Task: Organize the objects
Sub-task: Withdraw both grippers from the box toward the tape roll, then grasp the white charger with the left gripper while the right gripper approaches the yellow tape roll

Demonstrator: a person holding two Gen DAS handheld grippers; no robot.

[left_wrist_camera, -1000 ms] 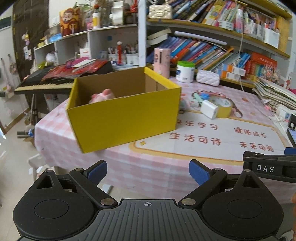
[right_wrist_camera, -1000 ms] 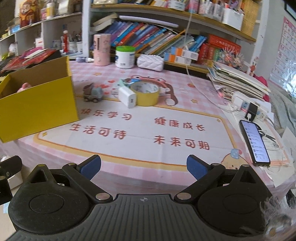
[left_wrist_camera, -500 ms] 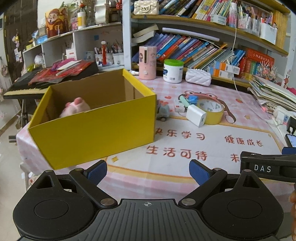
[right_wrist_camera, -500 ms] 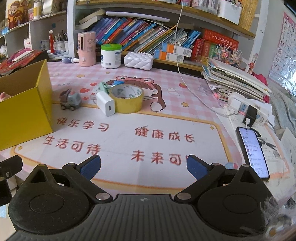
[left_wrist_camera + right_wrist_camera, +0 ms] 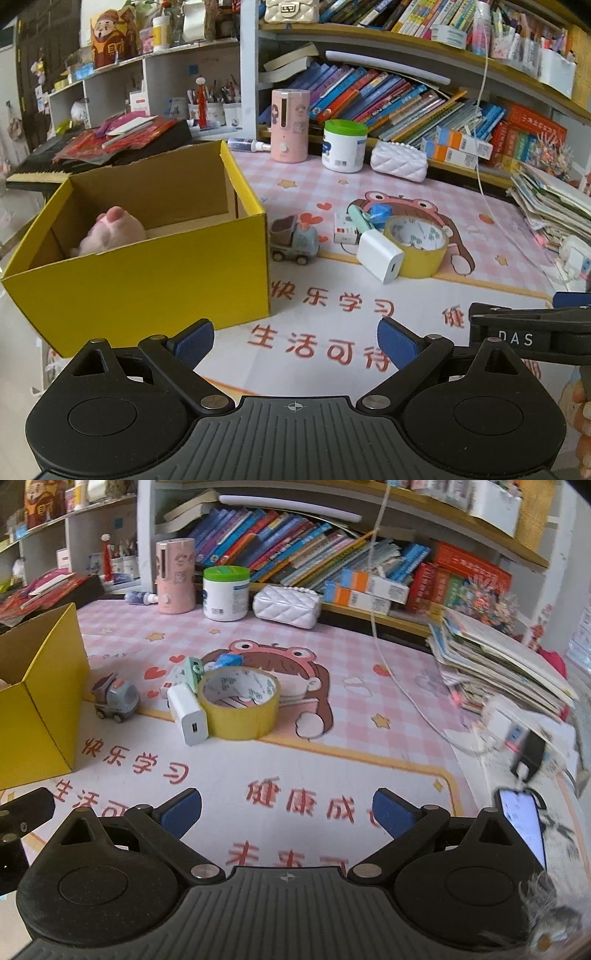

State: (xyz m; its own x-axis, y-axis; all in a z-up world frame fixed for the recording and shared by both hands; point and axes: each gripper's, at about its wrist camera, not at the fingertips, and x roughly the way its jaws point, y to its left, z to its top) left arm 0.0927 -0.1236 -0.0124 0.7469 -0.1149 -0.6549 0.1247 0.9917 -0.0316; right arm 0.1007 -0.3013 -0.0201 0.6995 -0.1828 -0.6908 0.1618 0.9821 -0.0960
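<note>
A yellow cardboard box (image 5: 155, 280) stands open on the left of the pink table mat, with a pink plush toy (image 5: 110, 230) inside. To its right lie a small grey toy truck (image 5: 293, 240), a white charger block (image 5: 380, 256), a yellow tape roll (image 5: 417, 242) and a few small items behind them. My left gripper (image 5: 295, 341) hovers open over the mat's front, empty. My right gripper (image 5: 287, 812) is open and empty too, with the tape roll (image 5: 239, 703), charger (image 5: 188, 720), truck (image 5: 116, 698) and box corner (image 5: 40, 701) ahead of it.
At the table's back stand a pink canister (image 5: 290, 125), a white jar with a green lid (image 5: 344, 146) and a white quilted pouch (image 5: 399, 162). Bookshelves rise behind. Stacked papers (image 5: 502, 657), a power strip and a phone (image 5: 522, 819) crowd the right edge.
Both grippers have moved forward over the table, so the box and the small items look nearer. Neither has changed its opening.
</note>
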